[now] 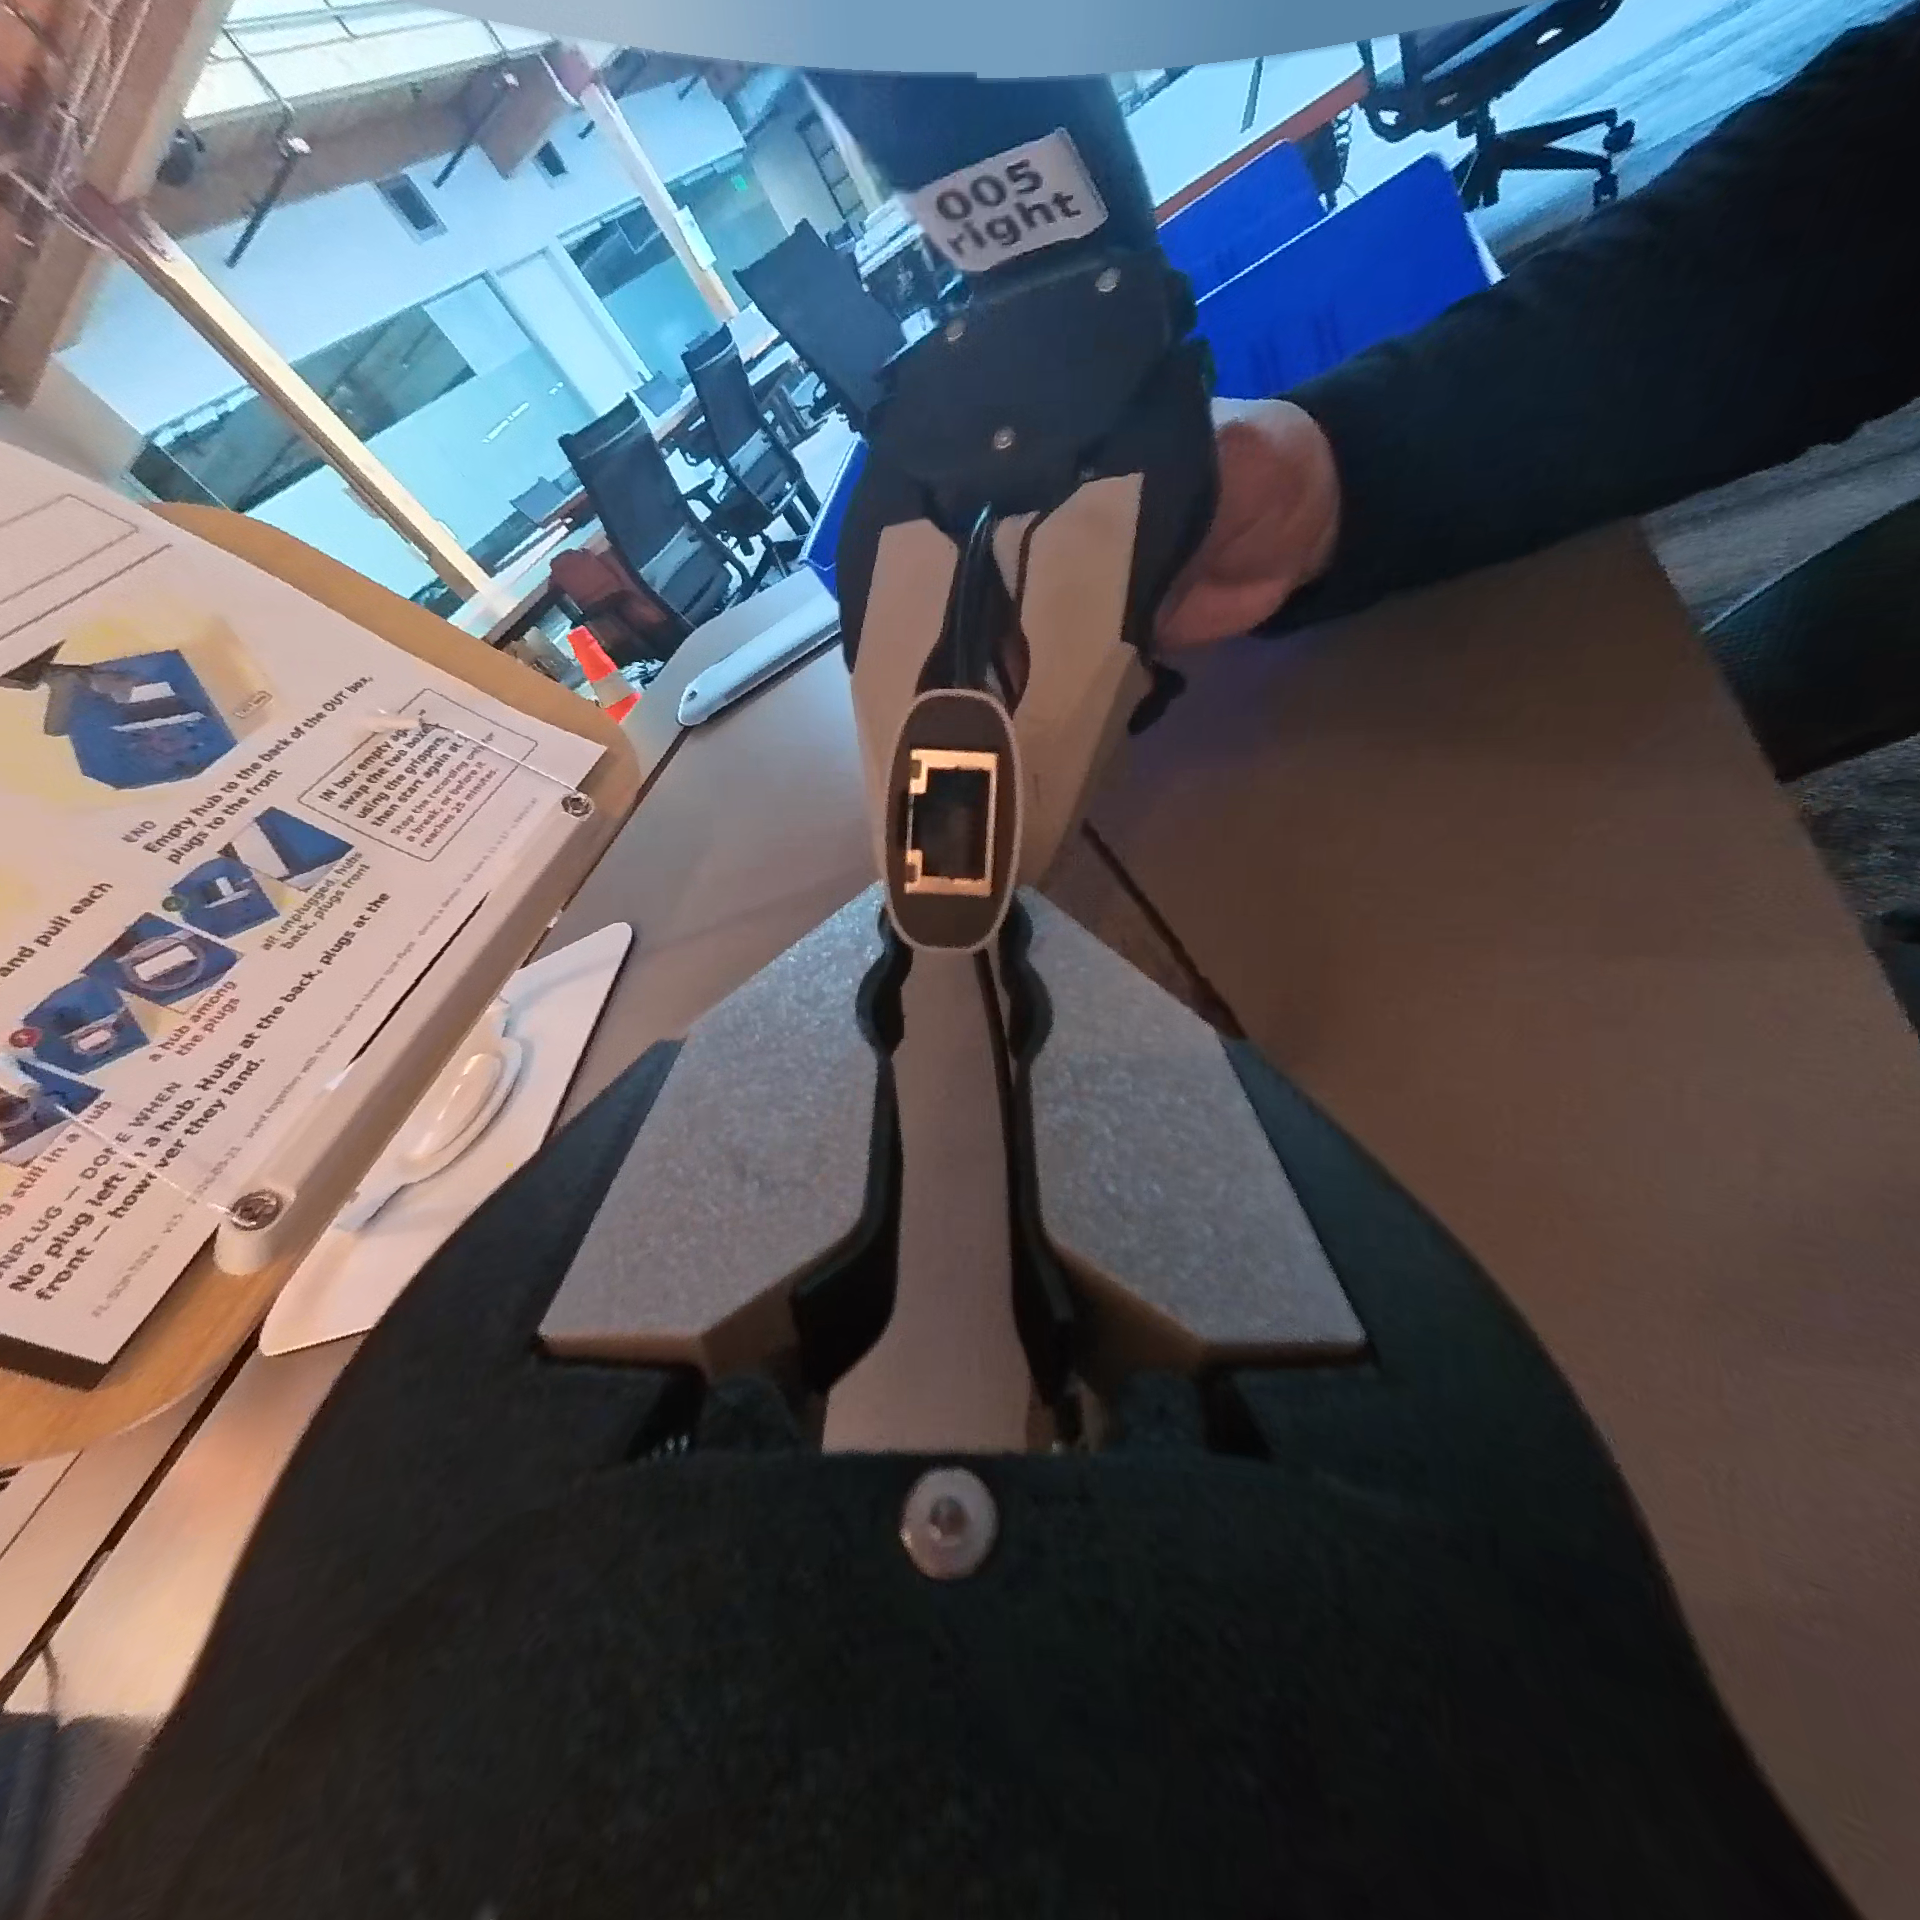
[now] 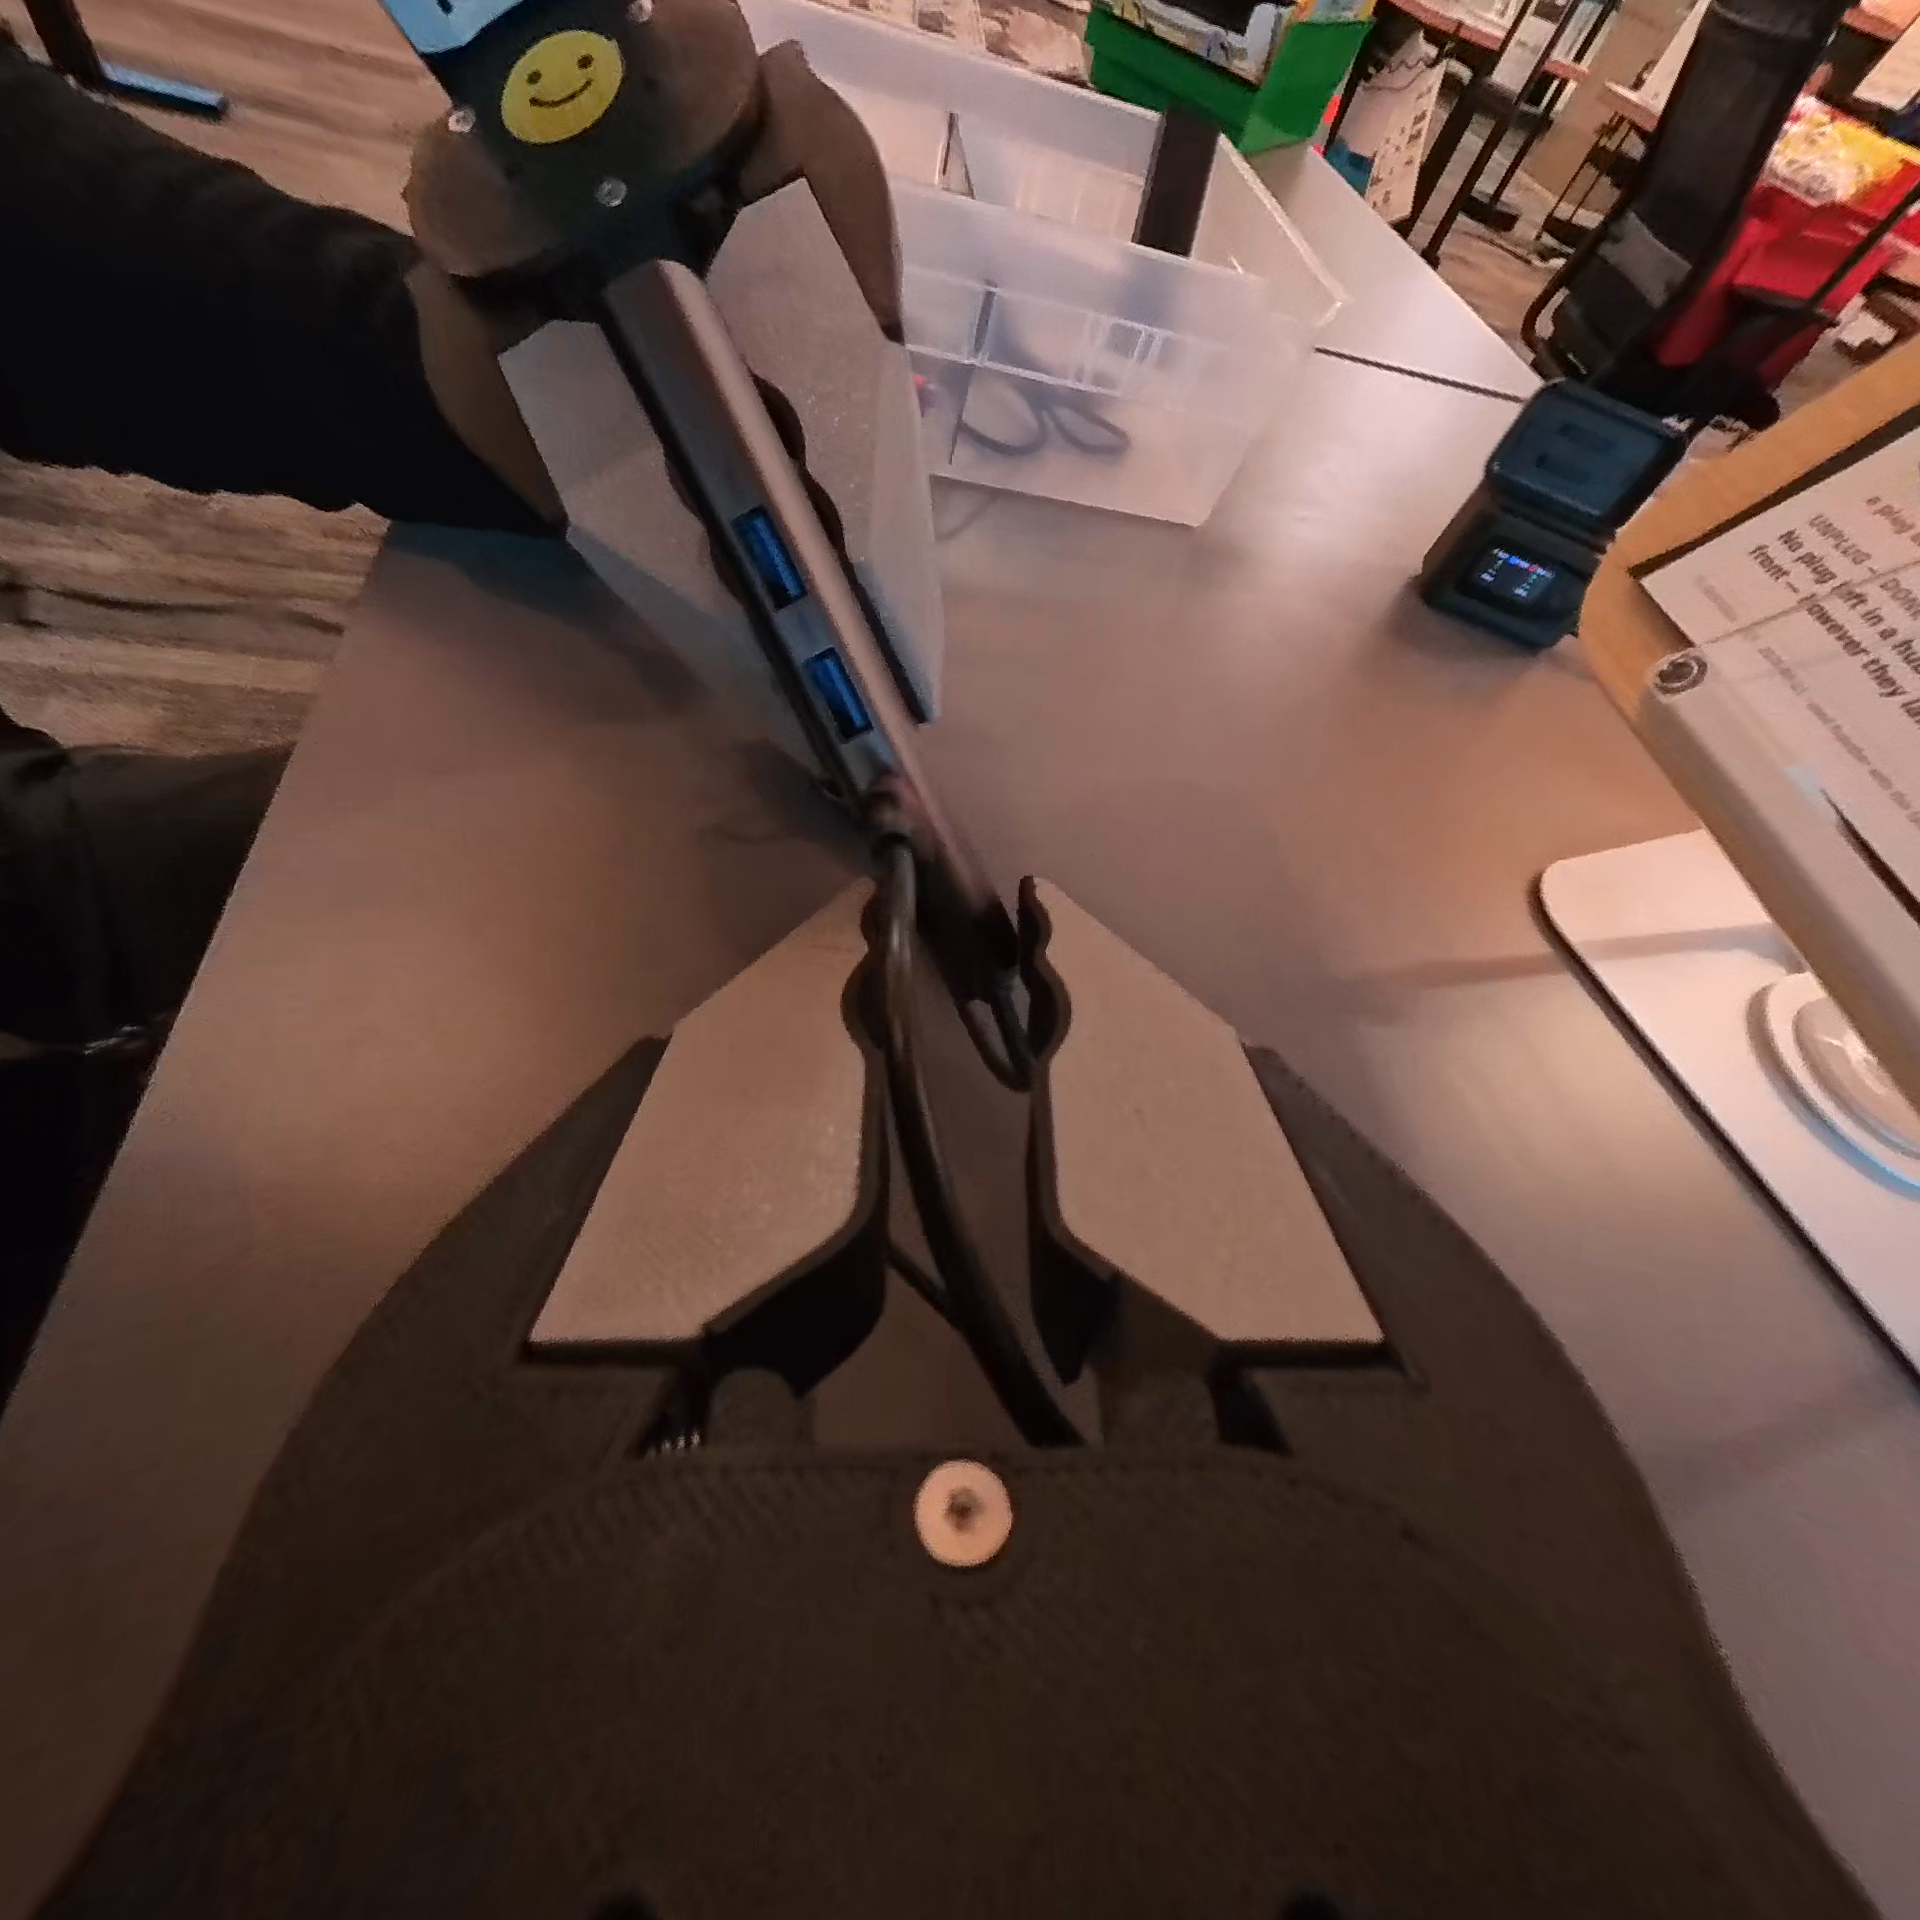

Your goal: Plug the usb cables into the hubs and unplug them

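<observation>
Now my left gripper (image 1: 951,977) clamps the hub (image 2: 800,644) above the table (image 2: 1195,779); my right gripper (image 2: 951,966) pinches the cable (image 2: 940,1174) at the hub's near end (steady!) — I'd pull straight along the hub.

Wrist cams face each other, close; share hub (image 1: 951,821).

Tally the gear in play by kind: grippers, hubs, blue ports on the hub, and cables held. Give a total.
Grippers: 2 (left gripper, right gripper)
Hub: 1
Blue ports: 2
Cable: 1
Total: 6
</observation>
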`<action>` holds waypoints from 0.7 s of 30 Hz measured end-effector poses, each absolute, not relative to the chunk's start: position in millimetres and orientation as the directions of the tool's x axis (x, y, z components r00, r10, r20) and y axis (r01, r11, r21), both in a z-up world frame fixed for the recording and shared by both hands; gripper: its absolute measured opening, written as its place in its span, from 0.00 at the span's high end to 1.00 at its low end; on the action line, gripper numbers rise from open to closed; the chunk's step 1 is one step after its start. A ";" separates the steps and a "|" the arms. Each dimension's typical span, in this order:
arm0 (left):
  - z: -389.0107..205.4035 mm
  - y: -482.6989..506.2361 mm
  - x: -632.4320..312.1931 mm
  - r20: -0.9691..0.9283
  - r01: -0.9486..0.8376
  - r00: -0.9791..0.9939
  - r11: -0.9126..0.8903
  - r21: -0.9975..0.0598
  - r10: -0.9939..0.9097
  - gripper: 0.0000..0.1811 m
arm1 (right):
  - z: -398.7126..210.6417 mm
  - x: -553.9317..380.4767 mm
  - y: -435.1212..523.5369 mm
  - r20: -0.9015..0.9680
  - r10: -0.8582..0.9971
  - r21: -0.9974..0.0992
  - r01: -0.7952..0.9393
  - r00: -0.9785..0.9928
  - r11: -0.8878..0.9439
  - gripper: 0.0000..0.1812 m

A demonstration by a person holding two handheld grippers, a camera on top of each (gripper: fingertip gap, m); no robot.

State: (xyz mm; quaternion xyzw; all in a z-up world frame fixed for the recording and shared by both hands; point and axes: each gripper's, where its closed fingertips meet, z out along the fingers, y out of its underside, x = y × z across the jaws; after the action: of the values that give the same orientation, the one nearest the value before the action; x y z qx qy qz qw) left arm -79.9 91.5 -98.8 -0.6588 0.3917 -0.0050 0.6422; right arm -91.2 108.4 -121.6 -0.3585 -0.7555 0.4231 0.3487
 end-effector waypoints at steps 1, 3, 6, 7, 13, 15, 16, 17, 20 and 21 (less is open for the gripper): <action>-98.4 90.7 -79.4 -0.491 -0.505 0.693 0.131 -0.853 -0.528 0.92 | -121.4 -90.5 107.6 0.233 0.832 -0.887 0.241 -0.503 0.394 0.89; -97.8 90.4 -79.3 -0.487 -0.500 0.694 0.132 -0.856 -0.530 0.92 | -120.9 -89.9 107.3 0.242 0.830 -0.884 0.239 -0.503 0.403 0.90; -96.7 94.2 -84.4 -0.482 -0.495 0.713 0.121 -0.860 -0.509 0.91 | -119.5 -90.8 111.6 0.294 0.832 -0.866 0.238 -0.470 0.440 0.91; -95.1 96.2 -88.1 -0.485 -0.495 0.723 0.120 -0.861 -0.493 0.91 | -117.3 -91.4 113.7 0.313 0.836 -0.863 0.234 -0.450 0.449 0.91; -87.0 108.5 -130.1 -0.450 -0.464 0.819 0.052 -0.884 -0.356 0.96 | -83.2 -85.4 149.9 0.257 0.920 -0.930 0.182 -0.296 0.319 0.93; -92.6 114.0 -144.6 -0.440 -0.464 0.840 -0.003 -0.886 -0.317 0.97 | -75.1 -81.9 165.3 0.233 0.943 -0.946 0.168 -0.239 0.277 0.93; -96.6 116.2 -149.6 -0.438 -0.468 0.845 -0.028 -0.883 -0.307 0.97 | -72.6 -80.4 172.6 0.235 0.950 -0.948 0.166 -0.207 0.271 0.93; -100.1 117.7 -153.2 -0.438 -0.471 0.847 -0.045 -0.881 -0.302 0.97 | -70.2 -79.1 178.7 0.237 0.955 -0.950 0.164 -0.176 0.265 0.93; -109.9 121.0 -159.4 -0.448 -0.490 0.844 -0.084 -0.868 -0.295 0.98 | -53.7 -73.2 188.7 0.231 0.967 -0.959 0.144 -0.107 0.245 0.93; -113.0 121.9 -160.7 -0.453 -0.498 0.842 -0.094 -0.862 -0.294 0.98 | -43.1 -69.5 188.8 0.230 0.969 -0.962 0.129 -0.092 0.240 0.93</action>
State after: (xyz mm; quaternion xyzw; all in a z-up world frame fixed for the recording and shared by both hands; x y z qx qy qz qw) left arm -160.7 121.9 -113.0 -0.7351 0.2691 0.0827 0.6168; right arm -69.5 188.8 -43.1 -0.4514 -0.6082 0.4196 0.5002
